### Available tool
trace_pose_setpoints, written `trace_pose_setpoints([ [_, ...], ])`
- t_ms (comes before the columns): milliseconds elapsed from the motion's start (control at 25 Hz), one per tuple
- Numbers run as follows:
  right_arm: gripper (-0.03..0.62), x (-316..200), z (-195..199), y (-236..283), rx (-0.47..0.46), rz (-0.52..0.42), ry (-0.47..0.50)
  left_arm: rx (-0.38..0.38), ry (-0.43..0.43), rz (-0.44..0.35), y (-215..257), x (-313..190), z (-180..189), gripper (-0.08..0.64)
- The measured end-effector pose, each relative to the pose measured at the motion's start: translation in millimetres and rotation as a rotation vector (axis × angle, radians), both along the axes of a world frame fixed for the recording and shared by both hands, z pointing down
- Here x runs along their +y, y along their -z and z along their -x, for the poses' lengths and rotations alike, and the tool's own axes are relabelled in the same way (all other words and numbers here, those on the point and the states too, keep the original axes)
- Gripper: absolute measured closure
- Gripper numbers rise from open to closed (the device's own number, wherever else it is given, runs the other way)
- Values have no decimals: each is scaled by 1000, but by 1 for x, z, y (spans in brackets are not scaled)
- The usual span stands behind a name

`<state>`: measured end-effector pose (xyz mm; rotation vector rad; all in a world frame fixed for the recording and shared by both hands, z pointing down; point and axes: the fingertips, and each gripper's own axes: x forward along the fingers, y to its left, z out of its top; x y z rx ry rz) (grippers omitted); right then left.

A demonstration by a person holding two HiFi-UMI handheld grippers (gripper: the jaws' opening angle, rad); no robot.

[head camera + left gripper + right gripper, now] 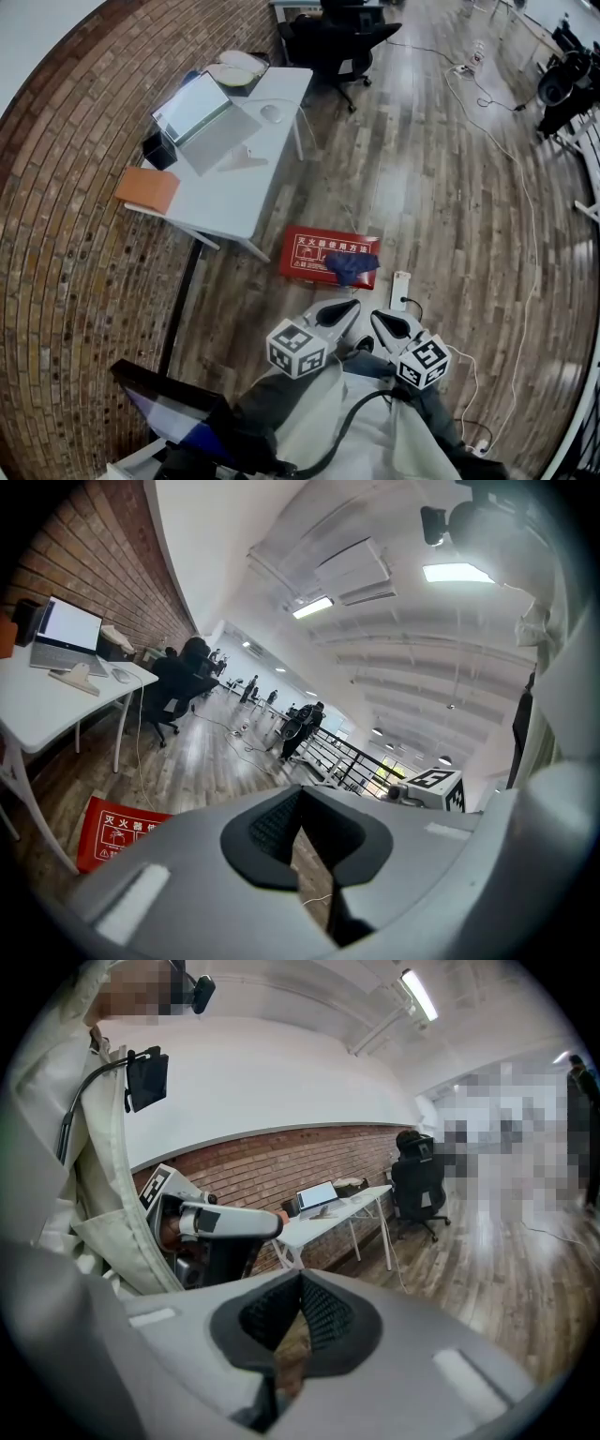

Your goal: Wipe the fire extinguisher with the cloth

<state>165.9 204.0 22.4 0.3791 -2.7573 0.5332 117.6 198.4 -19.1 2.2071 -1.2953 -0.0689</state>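
No extinguisher cylinder can be made out. Only a flat red box (314,251) with white print lies on the floor, at 12 o'clock from the two grippers in the head view, and what it contains is hidden. A crumpled blue cloth (354,267) rests on the box's right end and covers that corner. In the left gripper view the box is cut off at 8 o'clock by the gripper's grey body, and the cloth does not show there. The hands that carry the tools are hidden under the marker cubes and a pale jacket. A dark panel (159,394) at 7 o'clock runs out of frame, and what it is cannot be told. The left gripper (300,799) is clenched, pads meeting at the tip with nothing between them. The right gripper (301,1283) is clenched the same way and also empty. Neither touches the box or the cloth. The floor (422,169) is grey-brown wood plank, with a white power strip (400,289) just right of the box and a thin white cable (525,187) trailing toward 2 o'clock. At 10 o'clock a white desk (253,178) stands against a brick wall (66,281). It carries an open laptop (192,108) and an orange folder (147,189). A black office chair (342,42) sits far off at 12 o'clock.
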Motion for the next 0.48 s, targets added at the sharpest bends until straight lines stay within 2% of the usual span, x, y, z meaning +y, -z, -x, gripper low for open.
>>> trace_pose_setpoints([
  [480,591,0,9,0,-1,8,-2,7,-1,9,-3,0,9,555],
])
